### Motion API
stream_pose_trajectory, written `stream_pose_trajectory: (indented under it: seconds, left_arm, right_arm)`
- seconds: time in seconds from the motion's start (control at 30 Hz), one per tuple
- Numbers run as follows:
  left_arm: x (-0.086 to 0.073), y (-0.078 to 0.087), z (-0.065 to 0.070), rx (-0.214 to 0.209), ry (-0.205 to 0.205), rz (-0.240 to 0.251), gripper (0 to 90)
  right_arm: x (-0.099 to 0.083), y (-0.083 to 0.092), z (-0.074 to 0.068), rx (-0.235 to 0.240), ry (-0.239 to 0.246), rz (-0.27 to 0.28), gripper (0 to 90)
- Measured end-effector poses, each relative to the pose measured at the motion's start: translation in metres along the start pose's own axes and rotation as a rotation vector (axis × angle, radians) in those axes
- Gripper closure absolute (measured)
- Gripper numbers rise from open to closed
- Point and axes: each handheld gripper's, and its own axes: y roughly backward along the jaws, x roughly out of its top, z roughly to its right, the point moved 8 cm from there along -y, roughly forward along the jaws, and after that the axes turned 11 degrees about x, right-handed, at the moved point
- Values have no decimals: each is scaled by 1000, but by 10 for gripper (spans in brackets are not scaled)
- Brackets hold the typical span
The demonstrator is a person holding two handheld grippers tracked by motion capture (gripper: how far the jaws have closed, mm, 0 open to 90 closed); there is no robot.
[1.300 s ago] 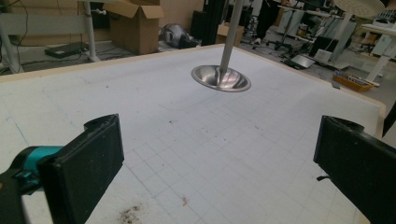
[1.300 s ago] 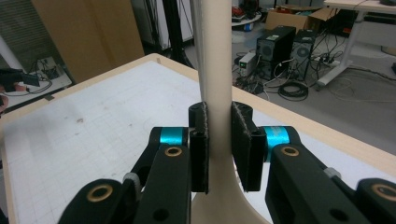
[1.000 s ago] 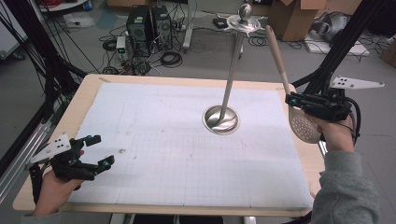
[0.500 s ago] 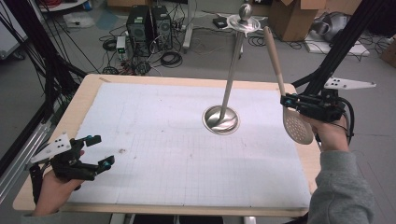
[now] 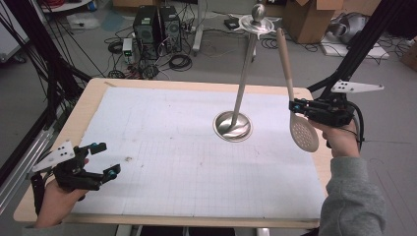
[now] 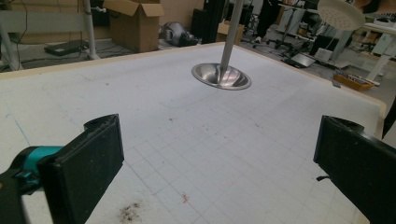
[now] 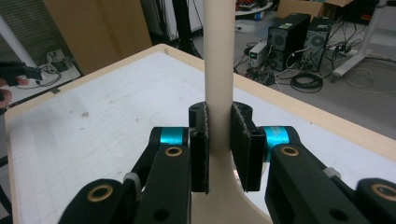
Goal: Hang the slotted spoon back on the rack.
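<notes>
The jaws of the right gripper are clamped narrow on the handle of a pale slotted spoon. In the right gripper view the two black pads press the beige handle from both sides, just above where it widens toward the bowl. The handle rises steeply above the jaws with a slight lean, and the round perforated bowl hangs below them, clear of the surface, over the tabletop's right edge. The person's right hand, in a grey sleeve, holds this gripper just off that edge, with its grey three-cornered plate sticking out to the right.

The jaws of the left gripper stand wide apart with nothing between them; the left gripper view shows bare gridded sheet between the two black pads. This gripper sits low over the near left corner of the tabletop, held by the left hand, well apart from the spoon.

Toward the right of the middle of the tabletop stands a metal stand: a round shiny base resting on the white gridded mat, with a thin pole leaning up from it to a flat top piece and a knob. The spoon is to the right of the stand, near it but not touching. A small dark smudge marks the mat near the left gripper.
</notes>
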Motion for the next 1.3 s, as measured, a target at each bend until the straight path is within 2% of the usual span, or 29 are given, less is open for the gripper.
stream_pose_trajectory:
  seconds: [0.73,1.3]
  left_arm:
    - [1,3,0,2,2,8,20]
    - [2,5,-1,2,1,11,20]
  right_arm:
    - [-2,-32,2,-22,-14,-37,784]
    - [0,-55,6,-62,-25,-49,783]
